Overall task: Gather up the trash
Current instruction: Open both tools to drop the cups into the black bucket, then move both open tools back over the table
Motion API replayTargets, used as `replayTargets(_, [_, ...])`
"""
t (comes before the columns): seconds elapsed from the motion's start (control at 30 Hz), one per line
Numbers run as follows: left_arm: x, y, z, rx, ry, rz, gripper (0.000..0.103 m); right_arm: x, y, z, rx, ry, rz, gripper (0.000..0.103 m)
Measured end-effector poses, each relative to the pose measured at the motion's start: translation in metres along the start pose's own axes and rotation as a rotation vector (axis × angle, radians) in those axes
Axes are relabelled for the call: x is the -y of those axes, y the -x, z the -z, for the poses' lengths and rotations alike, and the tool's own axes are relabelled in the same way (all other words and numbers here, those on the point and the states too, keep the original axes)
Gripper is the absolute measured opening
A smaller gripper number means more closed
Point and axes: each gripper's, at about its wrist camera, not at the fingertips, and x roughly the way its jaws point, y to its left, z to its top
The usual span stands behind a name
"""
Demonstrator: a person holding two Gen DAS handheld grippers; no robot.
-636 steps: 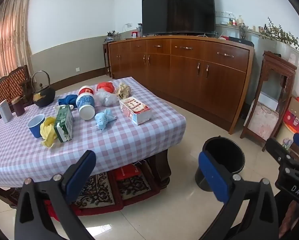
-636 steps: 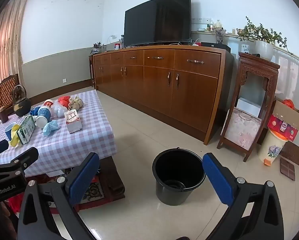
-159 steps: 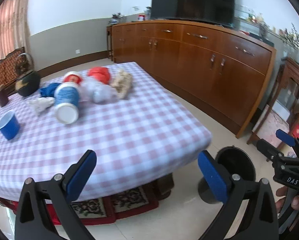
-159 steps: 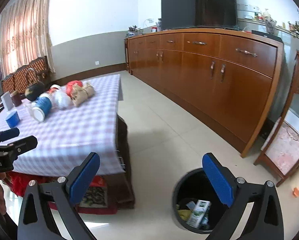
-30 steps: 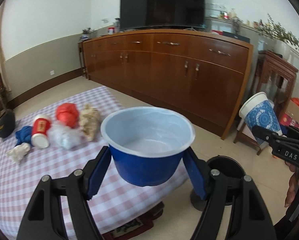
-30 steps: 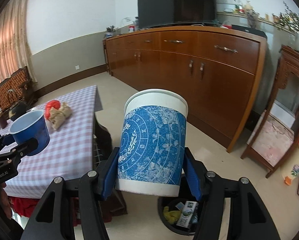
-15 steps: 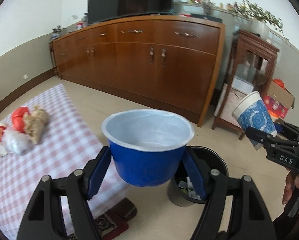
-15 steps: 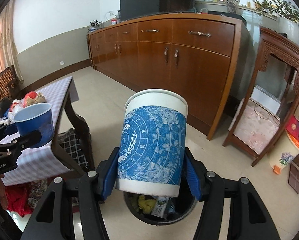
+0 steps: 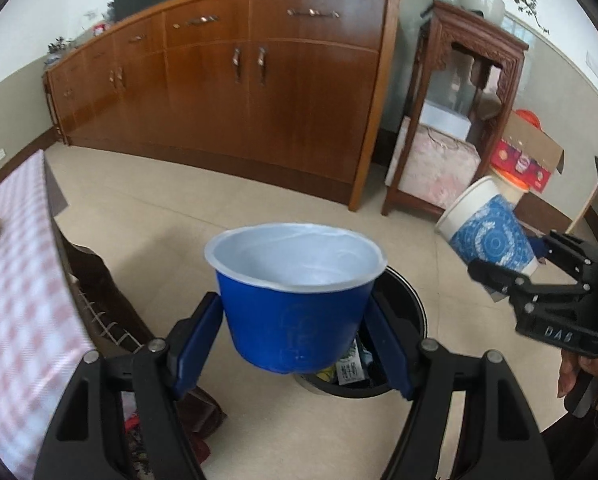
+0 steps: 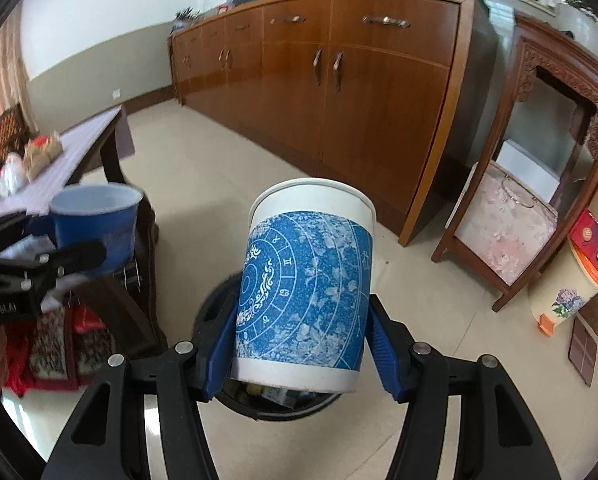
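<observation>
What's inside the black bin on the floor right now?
The black bin holds trash already: a printed carton and something yellow show past the blue cup. That cup and the gripper fingers cover most of the inside.

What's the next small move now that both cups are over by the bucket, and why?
Probably open the left gripper to drop the blue cup. Its fingers clamp the cup, and the black bucket, already holding trash, shows directly behind and below it. The right gripper holds the patterned paper cup over the same bucket, so it could release next.
</observation>
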Motion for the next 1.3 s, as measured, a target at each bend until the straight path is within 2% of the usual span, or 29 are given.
replayTargets(0.3, [0.018, -0.052, 0.010, -0.105, -0.050, 0.073, 0.074, -0.002, -0.062, 0.026, -0.117, 0.159, -0.089, 0.062])
replayTargets(0.4, [0.021, -0.075, 0.013, -0.150, -0.049, 0.120, 0.074, -0.004, -0.089, 0.037, -0.175, 0.215, -0.130, 0.062])
replayTargets(0.47, [0.025, -0.096, 0.015, -0.208, -0.059, 0.179, 0.077, -0.005, -0.105, 0.043, -0.211, 0.259, -0.149, 0.064])
replayTargets(0.5, [0.026, -0.105, 0.017, -0.236, -0.065, 0.169, 0.080, -0.005, -0.116, 0.049, -0.230, 0.289, -0.138, 0.069])
replayTargets(0.53, [0.023, -0.110, 0.019, -0.243, -0.063, 0.146, 0.080, -0.003, -0.122, 0.053, -0.241, 0.300, -0.102, 0.085])
replayTargets(0.6, [0.013, -0.106, 0.020, -0.225, -0.034, 0.086, 0.087, 0.003, -0.122, 0.056, -0.233, 0.287, -0.099, 0.103])
replayTargets(0.67, [0.005, -0.095, 0.022, -0.195, -0.017, 0.050, 0.093, 0.009, -0.118, 0.055, -0.214, 0.270, -0.093, 0.103])
replayTargets(0.77, [0.002, -0.073, 0.024, -0.140, -0.028, -0.032, 0.094, 0.010, -0.111, 0.052, -0.207, 0.240, -0.071, 0.103])
replayTargets(0.8, [0.001, -0.062, 0.025, -0.120, -0.013, -0.051, 0.097, 0.011, -0.109, 0.052, -0.205, 0.222, -0.070, 0.103])
replayTargets(1.3, [-0.020, 0.010, 0.044, -0.033, 0.054, -0.152, 0.100, -0.040, -0.043, 0.037, -0.109, 0.145, -0.092, 0.103])
